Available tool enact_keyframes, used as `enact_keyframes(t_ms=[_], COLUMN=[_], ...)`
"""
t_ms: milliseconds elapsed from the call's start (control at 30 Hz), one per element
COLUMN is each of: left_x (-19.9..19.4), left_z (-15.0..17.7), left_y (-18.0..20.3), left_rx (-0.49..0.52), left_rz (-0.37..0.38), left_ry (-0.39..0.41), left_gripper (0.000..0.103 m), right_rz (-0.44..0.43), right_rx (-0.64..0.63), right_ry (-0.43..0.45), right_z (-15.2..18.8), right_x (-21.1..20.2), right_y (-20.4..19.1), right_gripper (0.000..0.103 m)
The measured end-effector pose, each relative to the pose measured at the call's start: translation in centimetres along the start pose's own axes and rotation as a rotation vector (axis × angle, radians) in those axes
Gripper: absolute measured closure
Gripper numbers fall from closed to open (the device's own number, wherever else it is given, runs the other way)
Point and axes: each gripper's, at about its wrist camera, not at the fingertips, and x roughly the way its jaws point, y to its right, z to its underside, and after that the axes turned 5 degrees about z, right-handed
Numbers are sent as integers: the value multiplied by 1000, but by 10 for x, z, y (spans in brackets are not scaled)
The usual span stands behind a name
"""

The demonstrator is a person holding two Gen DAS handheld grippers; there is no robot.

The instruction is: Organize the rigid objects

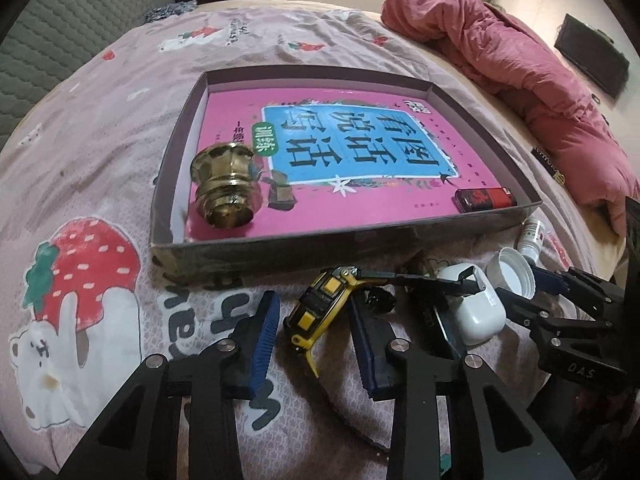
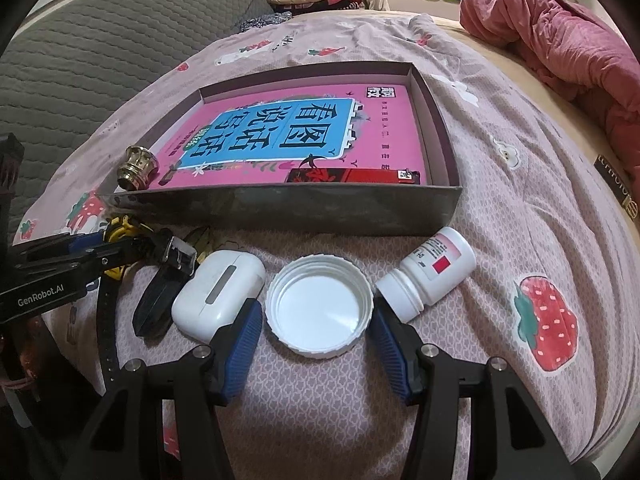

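With jaws spread, the left claw [image 1: 314,344] straddles the yellow tape measure [image 1: 320,308], while the right claw [image 2: 316,344], also spread, flanks the white lid [image 2: 319,308].

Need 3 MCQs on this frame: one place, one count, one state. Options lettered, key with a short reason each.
1. Where is the brass knob?
A. In the box, on the pink book
B. On the bedsheet beside the white cap
C. Between the left gripper's fingers

2. How many loose things lie on the book?
A. One
B. Two
C. Four

3. How is the right gripper?
A. Shut on the pill bottle
B. Shut on nothing
C. Open, fingers on either side of the white cap

Answers:
1 A: the knob lies on the book cover at the box's near left corner.
2 B: only the knob and the red lighter lie there.
3 C: the blue pads stand apart with the cap between them; the pill bottle lies free beside it.
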Motion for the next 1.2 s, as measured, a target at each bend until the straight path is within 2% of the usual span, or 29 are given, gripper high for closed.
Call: enact_keyframes(t_ms=[433,567,967,1200], left_x=[12,12,4,-1], left_z=[-3,-1,4,9], left_y=[-5,-5,-7,-4], left_rx=[-23,-27,-49,-50], left_rz=[11,15,46,37], left_ry=[-8,-4,9,5], left_gripper=[73,76,79,82], right_rz=[29,36,5,-14], right_rx=[-65,-88,-94,-90], right_ry=[33,43,54,67], right_z=[-2,0,3,2], right_x=[7,5,-2,-6], right_y=[-7,-9,-7,-6], right_gripper=[47,53,53,53])
